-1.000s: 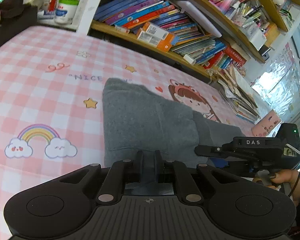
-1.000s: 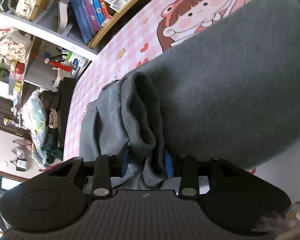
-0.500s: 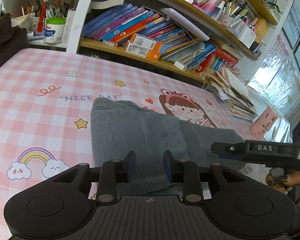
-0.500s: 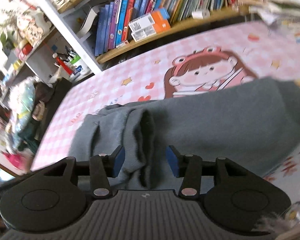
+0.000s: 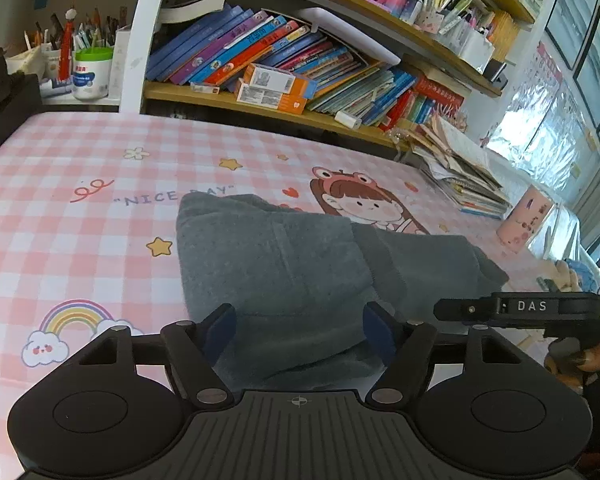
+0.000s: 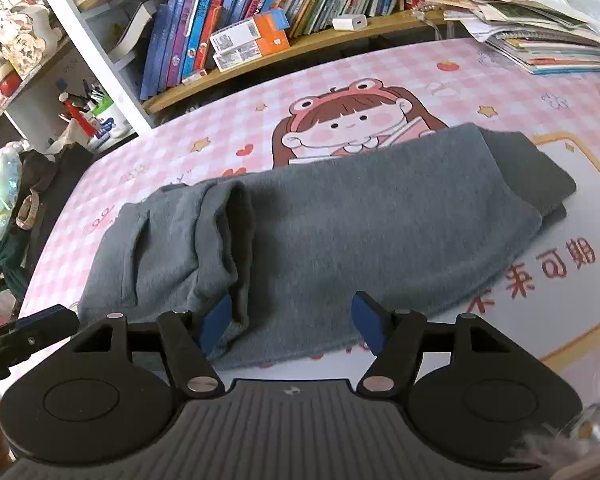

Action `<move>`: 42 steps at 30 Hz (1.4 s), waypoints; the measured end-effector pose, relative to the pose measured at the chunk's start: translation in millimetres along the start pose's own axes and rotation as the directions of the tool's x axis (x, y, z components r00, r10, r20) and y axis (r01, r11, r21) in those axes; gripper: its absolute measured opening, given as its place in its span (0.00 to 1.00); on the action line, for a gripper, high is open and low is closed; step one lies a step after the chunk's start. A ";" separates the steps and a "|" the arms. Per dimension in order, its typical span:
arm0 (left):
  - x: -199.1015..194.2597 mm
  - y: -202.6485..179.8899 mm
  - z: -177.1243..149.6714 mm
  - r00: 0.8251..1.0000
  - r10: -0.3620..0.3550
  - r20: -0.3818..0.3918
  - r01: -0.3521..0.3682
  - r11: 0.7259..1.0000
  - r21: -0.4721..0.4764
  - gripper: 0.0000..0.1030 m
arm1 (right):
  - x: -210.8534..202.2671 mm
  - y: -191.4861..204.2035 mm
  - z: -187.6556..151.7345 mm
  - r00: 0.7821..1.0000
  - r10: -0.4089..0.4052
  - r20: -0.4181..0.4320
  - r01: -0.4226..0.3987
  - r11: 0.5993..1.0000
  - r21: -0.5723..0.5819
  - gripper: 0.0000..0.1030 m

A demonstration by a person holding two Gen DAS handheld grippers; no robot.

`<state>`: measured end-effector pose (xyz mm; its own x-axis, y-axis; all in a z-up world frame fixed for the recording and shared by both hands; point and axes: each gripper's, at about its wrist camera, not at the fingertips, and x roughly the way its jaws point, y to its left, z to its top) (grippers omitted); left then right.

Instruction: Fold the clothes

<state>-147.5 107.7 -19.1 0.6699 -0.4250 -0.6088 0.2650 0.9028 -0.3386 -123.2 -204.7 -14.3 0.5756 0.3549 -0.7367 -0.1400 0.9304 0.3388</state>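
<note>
Fingers [image 5: 219, 330] spread above gray garment [image 5: 276, 264]

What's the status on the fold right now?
Left gripper open, right gripper open. Grey garment folded on pink tablecloth, unheld. Nothing in the way.

Your bench [image 5: 60, 216] has a pink checked cover with a rainbow, stars and a cartoon girl printed on it. The folded grey garment [image 5: 284, 264] lies on it near you. Far right there's a messy stack of books and papers [image 5: 460, 176] and a pink cup [image 5: 524, 220] beside it.
</note>
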 end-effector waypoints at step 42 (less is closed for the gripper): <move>55.5 -92.8 1.7 0.991 0.135 -0.020 -0.136 0.990 -0.042 0.80 | -3.2 -175.0 39.7 0.997 -0.056 -0.047 0.070 0.921 0.384 0.65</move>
<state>-133.8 0.5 -20.2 0.6853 -0.3002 -0.6635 0.1421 0.9487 -0.2825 -68.6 -372.3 -48.0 0.5440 0.3058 -0.7814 0.2206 0.8464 0.4847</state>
